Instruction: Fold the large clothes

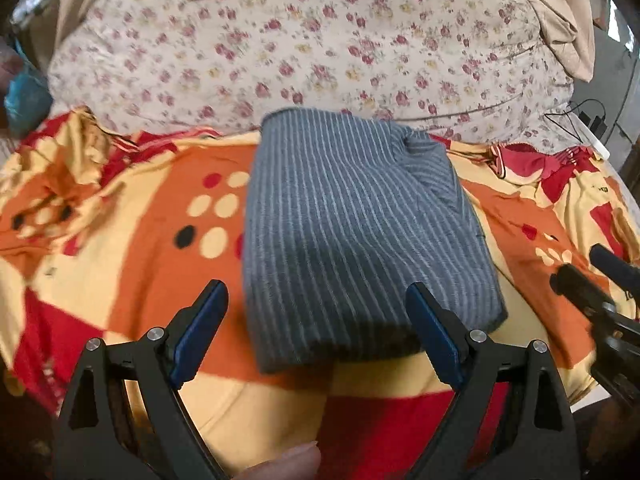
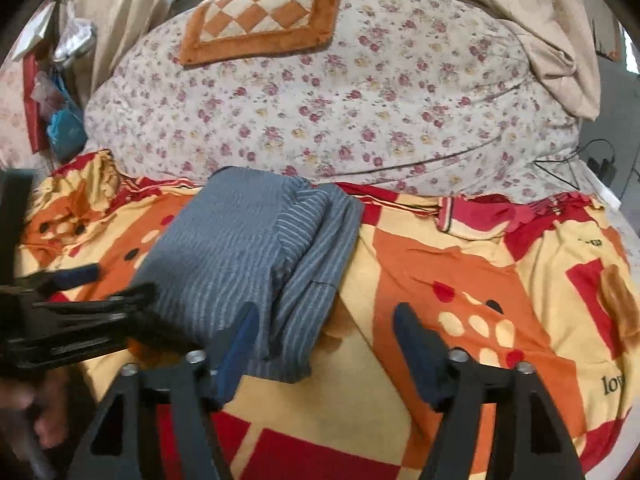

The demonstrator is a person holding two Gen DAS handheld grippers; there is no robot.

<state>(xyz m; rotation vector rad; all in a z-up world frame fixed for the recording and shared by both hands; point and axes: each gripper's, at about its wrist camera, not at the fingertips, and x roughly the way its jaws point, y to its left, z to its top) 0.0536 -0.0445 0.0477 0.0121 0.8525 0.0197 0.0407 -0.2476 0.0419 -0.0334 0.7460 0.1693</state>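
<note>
A grey-blue striped garment (image 1: 352, 220) lies folded into a thick rectangle on an orange, red and yellow blanket (image 1: 132, 216). My left gripper (image 1: 316, 288) hangs open just in front of the garment's near edge, its blue pads wide apart and touching no cloth. In the right wrist view the same garment (image 2: 232, 248) shows stacked layers along its right side. My right gripper (image 2: 326, 310) is open near the garment's near right corner, with only blanket between its fingers. Each gripper shows in the other's view: the right gripper (image 1: 592, 280) at the right edge, the left gripper (image 2: 80, 288) at the left.
A big floral quilt (image 2: 320, 108) is heaped behind the blanket, with an orange checked cushion (image 2: 260, 16) on top. Beige cloth (image 2: 552, 40) hangs at the back right. Bags and clutter (image 2: 60, 112) sit at the left; black cables (image 2: 592, 160) lie at the right.
</note>
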